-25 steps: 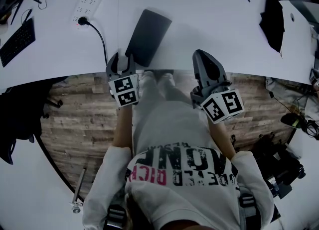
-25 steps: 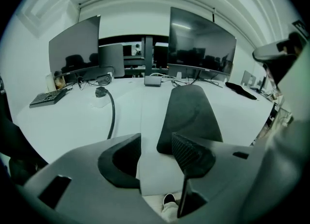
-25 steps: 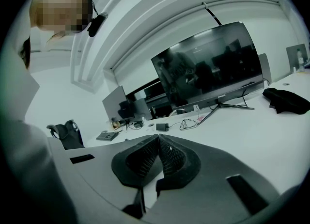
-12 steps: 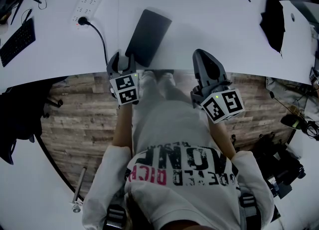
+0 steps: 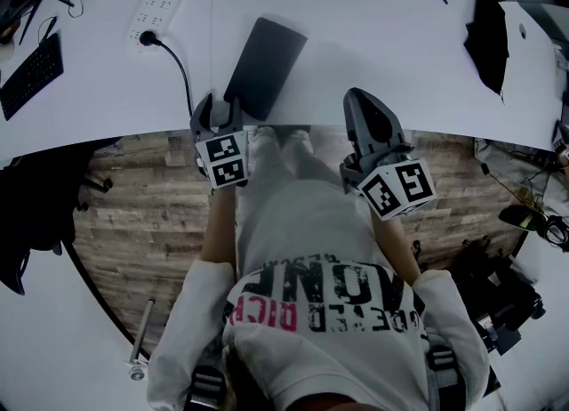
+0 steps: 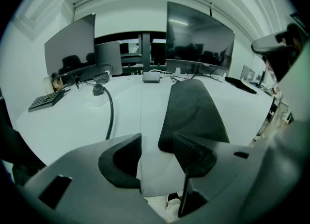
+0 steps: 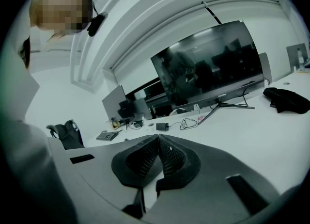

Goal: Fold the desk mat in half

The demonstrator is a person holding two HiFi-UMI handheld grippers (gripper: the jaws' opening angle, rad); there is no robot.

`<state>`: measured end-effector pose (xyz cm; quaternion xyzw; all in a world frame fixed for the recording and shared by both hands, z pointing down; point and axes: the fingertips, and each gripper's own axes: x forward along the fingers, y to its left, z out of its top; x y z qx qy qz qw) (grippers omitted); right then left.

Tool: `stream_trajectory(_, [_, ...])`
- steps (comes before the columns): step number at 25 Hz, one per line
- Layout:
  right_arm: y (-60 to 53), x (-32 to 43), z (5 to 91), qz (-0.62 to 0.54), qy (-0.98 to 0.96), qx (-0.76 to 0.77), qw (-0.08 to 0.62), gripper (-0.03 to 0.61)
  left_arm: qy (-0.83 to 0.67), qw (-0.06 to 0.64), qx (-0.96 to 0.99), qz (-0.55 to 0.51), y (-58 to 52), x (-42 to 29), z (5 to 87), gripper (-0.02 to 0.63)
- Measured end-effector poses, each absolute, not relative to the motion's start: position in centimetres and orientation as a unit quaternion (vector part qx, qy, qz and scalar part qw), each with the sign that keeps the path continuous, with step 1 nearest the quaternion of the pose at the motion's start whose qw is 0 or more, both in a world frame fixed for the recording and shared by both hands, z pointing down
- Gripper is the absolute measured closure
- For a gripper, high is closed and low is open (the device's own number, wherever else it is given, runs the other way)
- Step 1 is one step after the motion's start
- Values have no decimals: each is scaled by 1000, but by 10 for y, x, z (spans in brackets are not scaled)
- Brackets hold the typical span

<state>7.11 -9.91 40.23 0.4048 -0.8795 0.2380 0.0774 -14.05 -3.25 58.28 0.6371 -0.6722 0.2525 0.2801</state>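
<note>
Jaws of left gripper (image 6: pixel 157 152) apart, have just been opening. Only bare white tabletop (image 6: pixel 72 121) and its near edge show in the gap; no pad presses on anything. Jaws of right gripper (image 7: pixel 158 143) together, ribbed pads meeting at the tips, nothing between them.

Desk mat (image 6: pixel 193 111): dark, narrow, flat on the tabletop. Near end lies just ahead of the left gripper's right-hand jaw.

Head view: left gripper (image 5: pixel 220 108) at the tabletop's near edge, at the mat's (image 5: pixel 264 67) near end. Mat runs away at a slant. Right gripper (image 5: pixel 364 105) at the same edge, apart from the mat.

Beyond: black cable (image 5: pixel 178 71) left of the mat, running to a power strip (image 5: pixel 163 0). Keyboard (image 5: pixel 31 71) far left. Monitors (image 6: pixel 199 36) at the back.
</note>
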Motion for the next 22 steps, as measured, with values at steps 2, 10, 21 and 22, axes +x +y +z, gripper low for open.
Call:
stream_trajectory(2, [-99,70,403,238,-880,404,78,578,-671,278,637,257,-33,-141,583,420])
stream_trajectory(10, [-99,69,402,238,-880,404,78,577,-655,240,648,306,-36,-137,581,451])
stream_trajectory(21, [-100,69,402,238,-879,406,76,578,-633,209,658,350,-37,-135,582,562])
stream_trajectory(22, [-100,69,402,238,-879,406,76,577,-631,205,658,355,-37,-135,582,570])
